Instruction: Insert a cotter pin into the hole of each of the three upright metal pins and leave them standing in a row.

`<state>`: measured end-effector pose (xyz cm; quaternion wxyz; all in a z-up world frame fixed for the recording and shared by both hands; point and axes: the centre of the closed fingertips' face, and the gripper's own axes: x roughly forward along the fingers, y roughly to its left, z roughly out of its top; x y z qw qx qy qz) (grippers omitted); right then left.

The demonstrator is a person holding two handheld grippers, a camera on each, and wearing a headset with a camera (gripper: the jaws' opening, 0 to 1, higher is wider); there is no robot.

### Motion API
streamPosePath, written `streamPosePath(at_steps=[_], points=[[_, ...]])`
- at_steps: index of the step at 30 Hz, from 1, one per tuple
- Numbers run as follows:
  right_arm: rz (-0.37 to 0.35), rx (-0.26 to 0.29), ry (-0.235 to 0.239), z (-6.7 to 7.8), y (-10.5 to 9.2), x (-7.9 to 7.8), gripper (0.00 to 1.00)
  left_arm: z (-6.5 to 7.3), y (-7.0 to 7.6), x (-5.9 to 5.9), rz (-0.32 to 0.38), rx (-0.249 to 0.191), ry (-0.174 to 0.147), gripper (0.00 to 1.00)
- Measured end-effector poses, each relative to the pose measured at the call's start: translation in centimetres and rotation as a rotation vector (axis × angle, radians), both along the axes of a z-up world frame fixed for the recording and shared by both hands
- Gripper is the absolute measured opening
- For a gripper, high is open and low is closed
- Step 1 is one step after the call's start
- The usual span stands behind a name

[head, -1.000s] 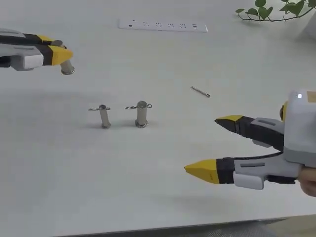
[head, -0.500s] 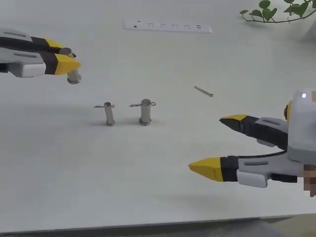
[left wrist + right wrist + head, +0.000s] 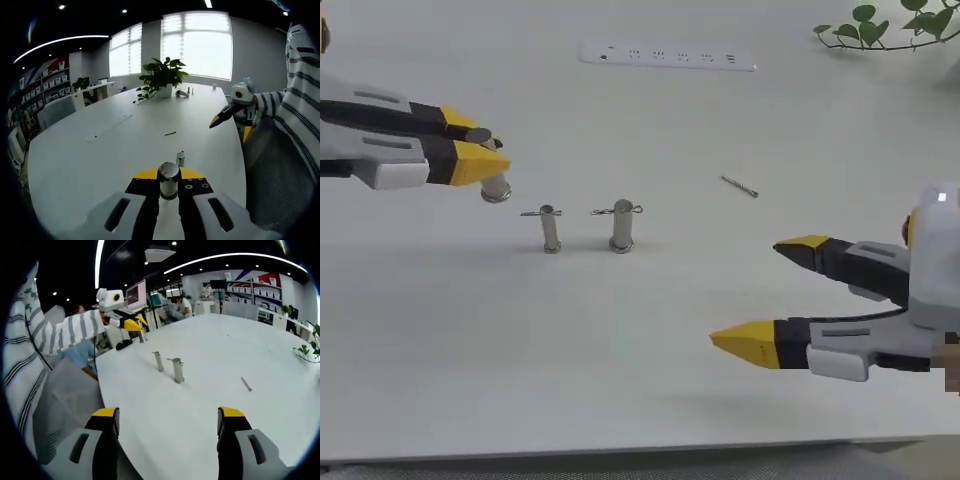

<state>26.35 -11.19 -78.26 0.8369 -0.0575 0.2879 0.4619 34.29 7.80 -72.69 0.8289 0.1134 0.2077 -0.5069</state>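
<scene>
A wide white table (image 3: pixel 640 380) carries two short upright steel pins (image 3: pixel 551 230) standing side by side near its middle. Each has a fitted wire cotter pin (image 3: pixel 632 209) pushed crosswise through the hole near its top, so two of the three look finished. The yellow-tipped, grey and black left tool (image 3: pixel 490 150), at the upper left of the head view, is clenched on a third steel pin (image 3: pixel 496 189). It holds that pin upright, seemingly clear of the table, just to the left of the standing pair. The left gripper view shows the pin's flat round head pinched between the jaws, with no wire visible through it. A loose thin wire cotter pin (image 3: pixel 740 186) lies flat on the table, well to the right of the pair. The matching right tool (image 3: pixel 765 293), at the lower right, has its jaws spread wide with nothing between them, well apart from that loose wire. What appears left is to stand the third pin in line with the others and fit the last cotter pin through it. A white power strip (image 3: pixel 668 57) lies along the far side, and a green leafy plant (image 3: pixel 885 25) sits at the far right corner.
</scene>
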Motion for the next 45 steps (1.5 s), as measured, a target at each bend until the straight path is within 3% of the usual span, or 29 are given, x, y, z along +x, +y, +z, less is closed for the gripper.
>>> streamPosePath(at_steps=[12,23,38,45], points=[[-0.005,-0.013,0.014,-0.5,-0.6,-0.1,0.81,-2.3,-3.5,-2.6,-0.115,0.018,0.036,0.11],[-0.013,-0.018,0.021,-0.8,-0.8,-0.1,0.81,-4.9,-6.1,-4.2,-0.175,0.03,0.063,0.11],[-0.013,-0.016,0.027,-0.9,-0.9,-0.2,0.81,-7.9,-6.7,-5.5,-0.198,0.07,0.081,0.11],[-0.007,-0.015,0.028,-1.0,-0.7,-0.2,0.81,-8.5,-6.4,-5.5,-0.183,0.078,0.082,0.11]])
